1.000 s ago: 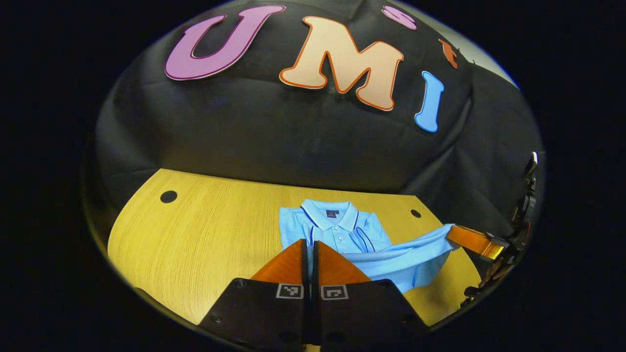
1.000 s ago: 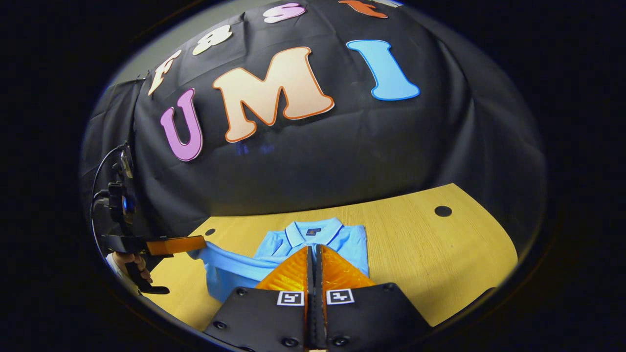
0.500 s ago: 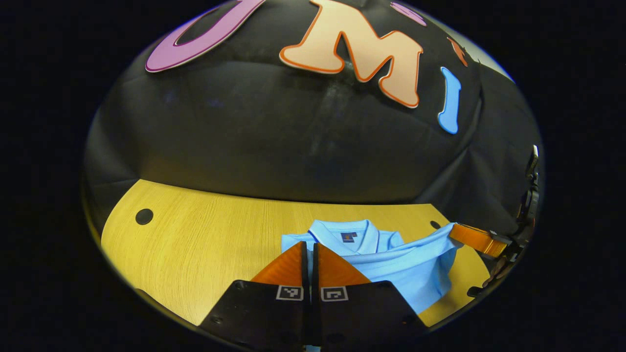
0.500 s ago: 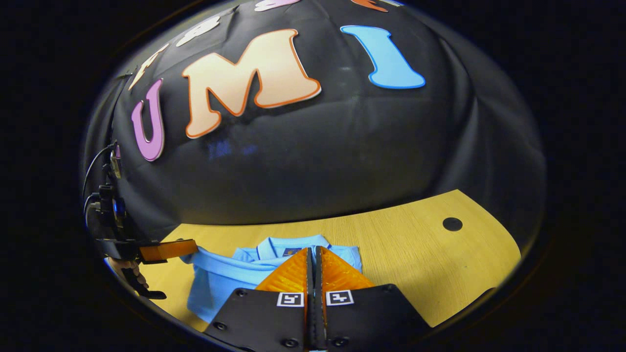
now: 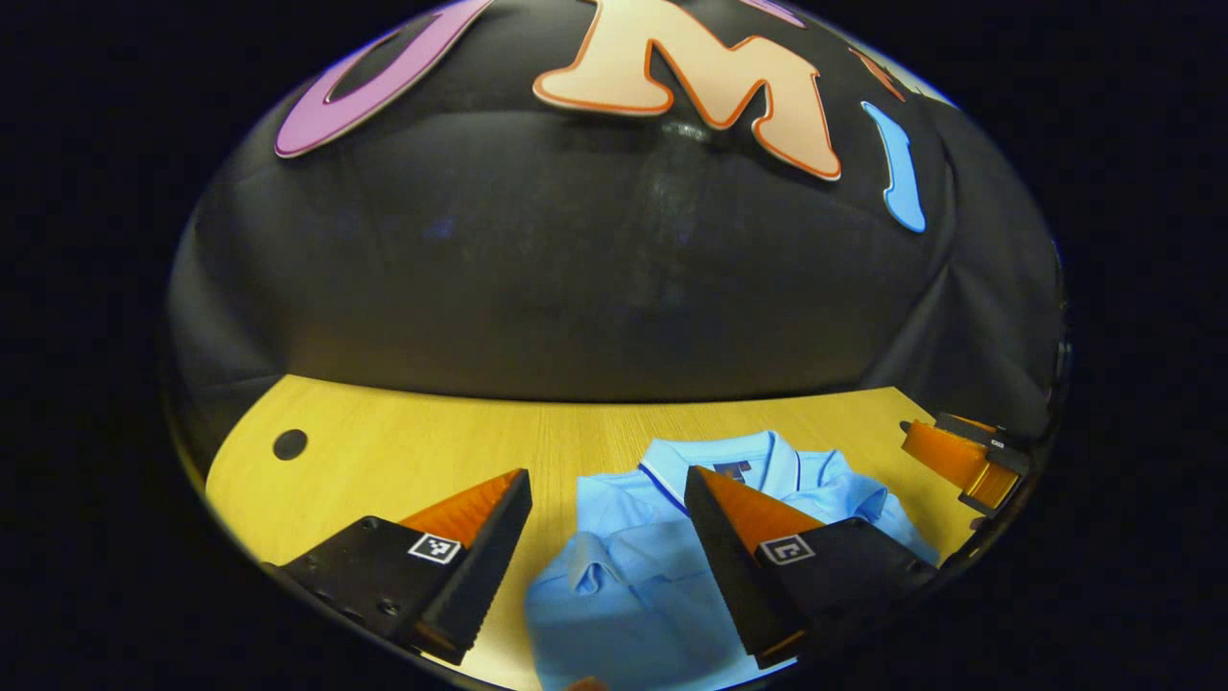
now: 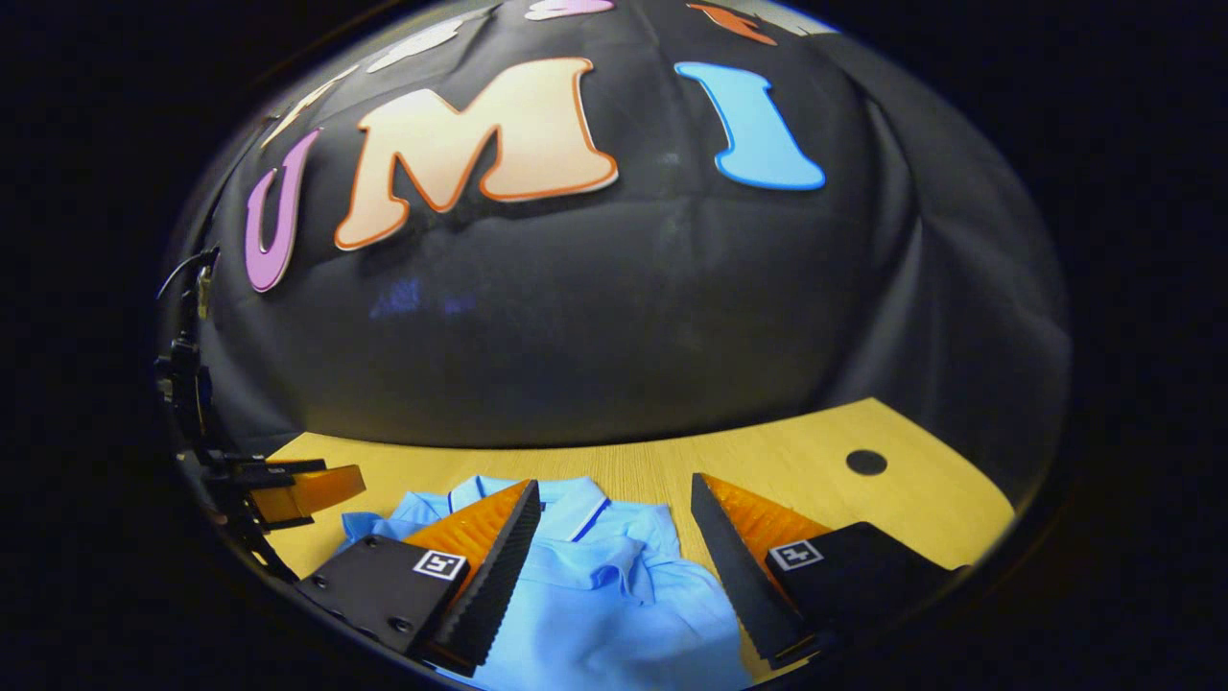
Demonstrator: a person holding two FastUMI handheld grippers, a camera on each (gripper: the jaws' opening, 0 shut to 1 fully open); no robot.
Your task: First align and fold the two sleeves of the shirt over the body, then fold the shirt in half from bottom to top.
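Plainly, both tools are spread wide with nothing between their jaws. The left hand-held gripper point(image 5: 604, 537) hangs just over the near part of the light blue polo shirt point(image 5: 633, 566), its two fingers standing well apart on either side of the cloth; whether they brush the fabric I cannot tell. The right hand-held gripper point(image 6: 614, 547) is likewise wide apart above the same shirt point(image 6: 614, 595), holding nothing. Each tool also appears at the edge of the other's picture, farther off: the right one point(image 5: 959, 461) at the far right, the left one point(image 6: 297, 491) at the left.

Outward from the fingers, the shirt lies on the yellow wooden surface point(image 5: 403, 451), collar point(image 5: 729, 461) toward the far side by the booth wall. A fabric layer with a small raised fold lies over the chest below the collar, and no sleeve sticks out sideways. I judge the sleeve folds done and the bottom-to-top fold just laid down, so what is left is at most a little smoothing.
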